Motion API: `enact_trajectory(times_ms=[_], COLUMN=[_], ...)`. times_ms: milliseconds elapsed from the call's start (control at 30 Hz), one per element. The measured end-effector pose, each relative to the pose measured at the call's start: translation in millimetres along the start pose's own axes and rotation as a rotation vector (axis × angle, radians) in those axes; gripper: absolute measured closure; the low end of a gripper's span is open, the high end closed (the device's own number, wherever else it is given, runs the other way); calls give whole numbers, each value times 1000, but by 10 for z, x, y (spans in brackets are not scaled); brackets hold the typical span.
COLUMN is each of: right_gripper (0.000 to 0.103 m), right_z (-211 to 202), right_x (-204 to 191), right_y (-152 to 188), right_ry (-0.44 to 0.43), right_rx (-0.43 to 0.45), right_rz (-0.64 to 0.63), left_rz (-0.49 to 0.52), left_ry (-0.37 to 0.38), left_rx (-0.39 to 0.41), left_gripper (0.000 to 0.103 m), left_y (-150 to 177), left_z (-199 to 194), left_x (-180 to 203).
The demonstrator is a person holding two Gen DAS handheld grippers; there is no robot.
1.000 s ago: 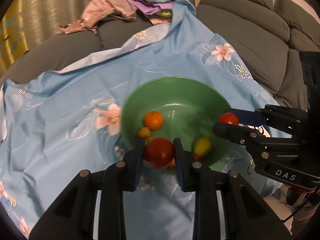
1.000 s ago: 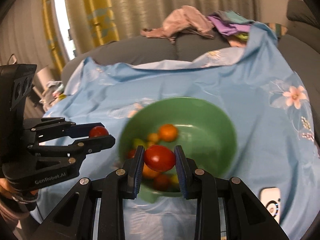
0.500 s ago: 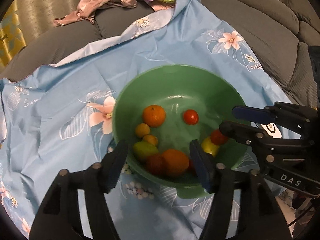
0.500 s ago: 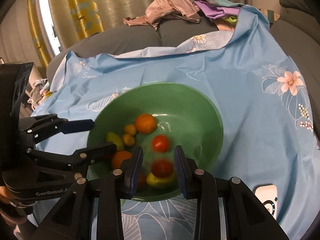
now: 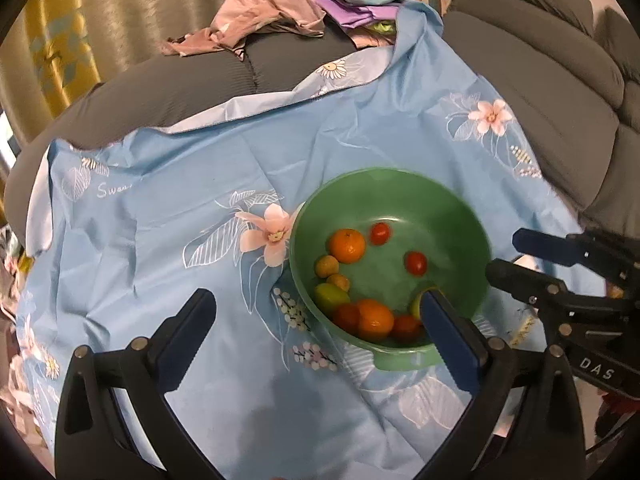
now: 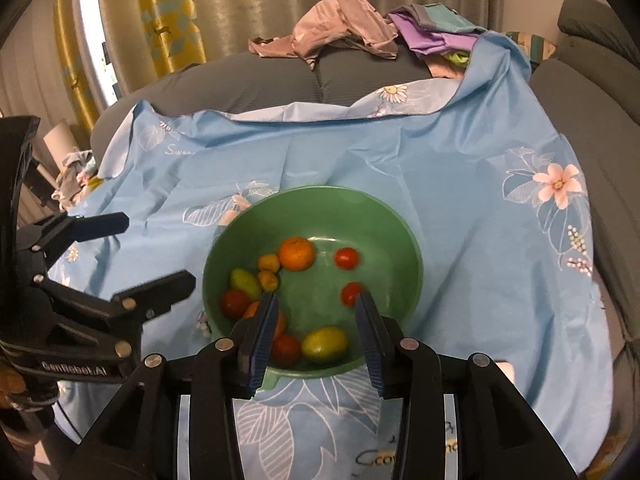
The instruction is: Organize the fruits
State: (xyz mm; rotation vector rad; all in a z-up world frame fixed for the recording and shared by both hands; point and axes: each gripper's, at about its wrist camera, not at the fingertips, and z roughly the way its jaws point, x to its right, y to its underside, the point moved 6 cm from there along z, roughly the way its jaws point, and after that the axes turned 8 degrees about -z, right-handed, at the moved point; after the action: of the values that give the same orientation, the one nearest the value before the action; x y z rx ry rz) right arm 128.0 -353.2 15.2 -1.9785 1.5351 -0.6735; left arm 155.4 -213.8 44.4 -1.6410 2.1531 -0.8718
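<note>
**Fruit gathered in the green bowl, both grippers empty**

A blue floral cloth (image 6: 440, 184) covers a grey sofa (image 5: 560, 92), with crumpled clothes (image 6: 340, 28) heaped behind. The green bowl (image 6: 372, 216) sits on the cloth and holds all the fruit: an orange (image 6: 296, 254), small red tomatoes and yellowish pieces. An oblong yellow-green fruit (image 6: 324, 344) lies near the front rim, its long axis running left to right. The left gripper (image 5: 316, 312) is spread wide, empty; the right gripper (image 6: 316, 320) stands parted over the bowl's near edge, empty too.
</note>
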Motion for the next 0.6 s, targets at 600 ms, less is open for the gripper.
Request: enact_trajectory(times_ms=[600], right_gripper=[62], right_z=[-270], right_x=[37], right_y=[-152], right_ry=[15], right_rx=[-20], right_rz=[11], left_rz=[-46], left_ry=[6], left_rx=[-14], left_gripper=[1], left_y=[-307], left_z=[-379], left_x=[135])
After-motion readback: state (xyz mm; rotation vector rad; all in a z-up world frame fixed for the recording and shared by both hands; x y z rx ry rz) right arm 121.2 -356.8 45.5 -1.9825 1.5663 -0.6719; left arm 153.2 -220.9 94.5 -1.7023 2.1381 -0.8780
